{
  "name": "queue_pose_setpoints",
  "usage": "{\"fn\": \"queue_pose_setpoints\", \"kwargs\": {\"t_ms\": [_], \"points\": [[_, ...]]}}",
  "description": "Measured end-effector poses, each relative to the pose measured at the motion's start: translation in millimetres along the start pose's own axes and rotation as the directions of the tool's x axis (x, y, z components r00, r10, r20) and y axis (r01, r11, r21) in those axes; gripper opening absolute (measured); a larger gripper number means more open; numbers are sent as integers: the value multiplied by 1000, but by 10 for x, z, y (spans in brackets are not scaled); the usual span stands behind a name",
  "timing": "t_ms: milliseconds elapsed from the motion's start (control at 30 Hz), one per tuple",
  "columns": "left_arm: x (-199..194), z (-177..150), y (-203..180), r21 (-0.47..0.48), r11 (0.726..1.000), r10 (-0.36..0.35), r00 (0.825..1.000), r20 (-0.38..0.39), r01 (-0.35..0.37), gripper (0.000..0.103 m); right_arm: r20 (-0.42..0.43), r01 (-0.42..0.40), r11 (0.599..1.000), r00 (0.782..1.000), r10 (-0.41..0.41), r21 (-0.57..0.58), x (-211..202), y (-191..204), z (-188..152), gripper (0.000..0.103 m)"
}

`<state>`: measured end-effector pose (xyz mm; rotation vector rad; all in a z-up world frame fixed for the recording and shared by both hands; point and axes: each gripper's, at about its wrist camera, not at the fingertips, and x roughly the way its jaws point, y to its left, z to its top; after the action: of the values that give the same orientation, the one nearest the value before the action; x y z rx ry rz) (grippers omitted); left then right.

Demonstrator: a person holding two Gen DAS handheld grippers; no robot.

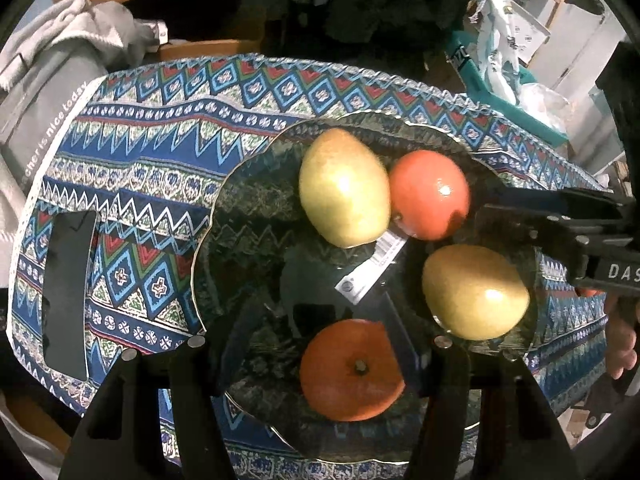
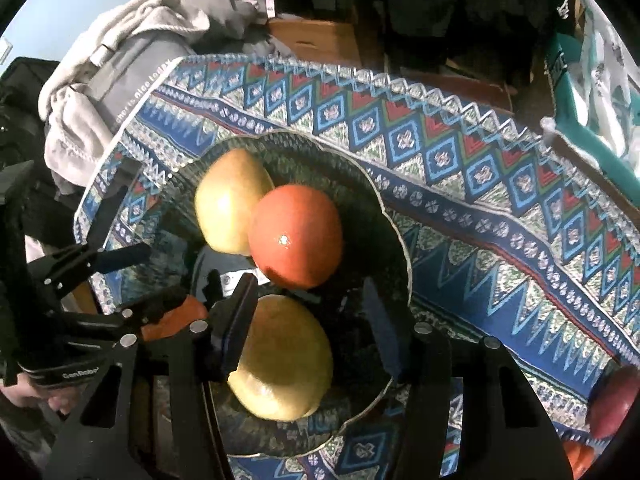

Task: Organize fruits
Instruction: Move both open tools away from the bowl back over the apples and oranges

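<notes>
Four fruits sit on the dark glass plate (image 1: 240,184) over the patterned cloth (image 1: 140,152). The left gripper (image 1: 316,344) hangs above the near orange (image 1: 350,370), which lies between its fingers; the jaws stand partly apart, and the pads do not appear to press on the peel. Beyond its tips lie a pear (image 1: 344,188) and, touching it, a second orange (image 1: 430,194).

The right gripper (image 2: 310,328) straddles the near pear (image 2: 284,364). Its left finger (image 2: 238,320) lies against the pear's flank, while the right finger (image 2: 382,328) stands clear of the fruit — so nothing is clamped, though the jaws are narrowed.

Handling, as I judge it: the pear is firm but bruises under a hard pinch, and its waxy skin and taper let it squirt out toward the narrow end — take it across the widest part of the belly, pads square to the sides. The orange is rounder and a little springy, with a peel that grips better; hold it across the middle, away from the stem dimple. Both are heavy enough to roll on the slick glass if nudged off-centre.
</notes>
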<state>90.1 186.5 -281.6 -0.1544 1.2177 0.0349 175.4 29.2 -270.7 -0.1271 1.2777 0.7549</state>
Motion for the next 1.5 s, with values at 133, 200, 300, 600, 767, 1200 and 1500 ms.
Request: {"fn": "queue_pose_setpoints", "kwargs": {"t_ms": [133,200,300,600,767,1200,1500], "points": [[-95,24,-98,9,1000,-10,1000,12,10,66,34,13,1000,999,-13,-7,-186,46,-2,56],[-164,34,-161,19,1000,-22,1000,23,21,66,45,21,1000,999,-21,-9,-287,57,-20,56],[-262,52,-278,41,999,-30,999,42,28,71,55,55,998,997,-54,-19,-428,64,-73,57],[-521,65,-785,136,989,-71,994,85,59,81,85,120,993,989,-120,8,-882,-108,-330,60],[-587,68,-1107,202,977,-80,993,91,61,81,101,144,989,984,-146,34,-1140,-264,-505,62],[-694,59,-1992,350,932,-128,989,74,94,83,145,233,968,959,-245,95,-1737,-754,-1003,66],[-649,50,-2566,439,895,-121,991,61,82,87,167,282,944,936,-310,173,-2076,-1205,-1327,67]]}}
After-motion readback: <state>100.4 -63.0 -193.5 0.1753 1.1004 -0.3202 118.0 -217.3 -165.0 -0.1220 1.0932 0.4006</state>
